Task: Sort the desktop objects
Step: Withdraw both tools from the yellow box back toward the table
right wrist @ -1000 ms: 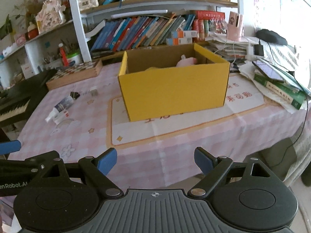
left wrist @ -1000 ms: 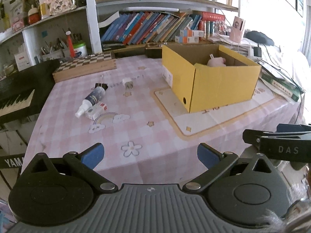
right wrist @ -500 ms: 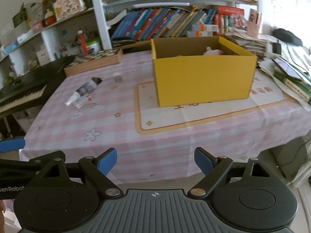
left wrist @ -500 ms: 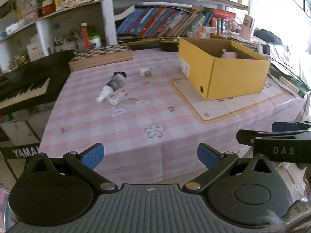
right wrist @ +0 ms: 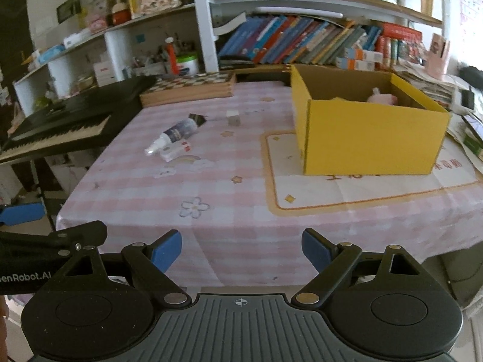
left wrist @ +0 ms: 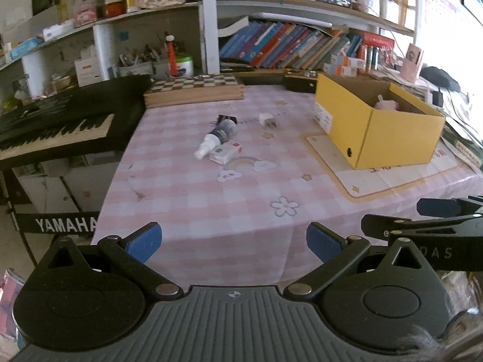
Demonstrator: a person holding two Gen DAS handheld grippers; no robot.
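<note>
Left hand-held gripper (left wrist: 234,239): hovering off the near edge of the desk (left wrist: 211,187), blue fingertips (left wrist: 144,238) standing wide apart, nothing between them. Right hand-held gripper (right wrist: 241,249): likewise hanging before the near edge, pads spread wide and gripping nothing; its side is showing at the right edge of the left wrist view. Desk: wearing a pink checked cloth with flower and rainbow prints. Spray bottle (left wrist: 215,137): lying on its side toward the far left of the cloth, white nozzle pointing toward the camera. Small white box (left wrist: 225,153) with a red mark: lying just beside the bottle's nozzle end, apparently touching it. Black binder clip (left wrist: 227,118): sitting at the bottle's far end. Small white plug-like item (left wrist: 267,119): resting apart, to the right of the clip; too blurred to identify further. Yellow cardboard box (right wrist: 368,134): standing open-topped on a pale mat (right wrist: 347,190) at the right, holding a pink soft toy (right wrist: 382,99). Chessboard (left wrist: 193,90): lying at the far edge. Black keyboard (left wrist: 57,129): standing left of the desk.
</note>
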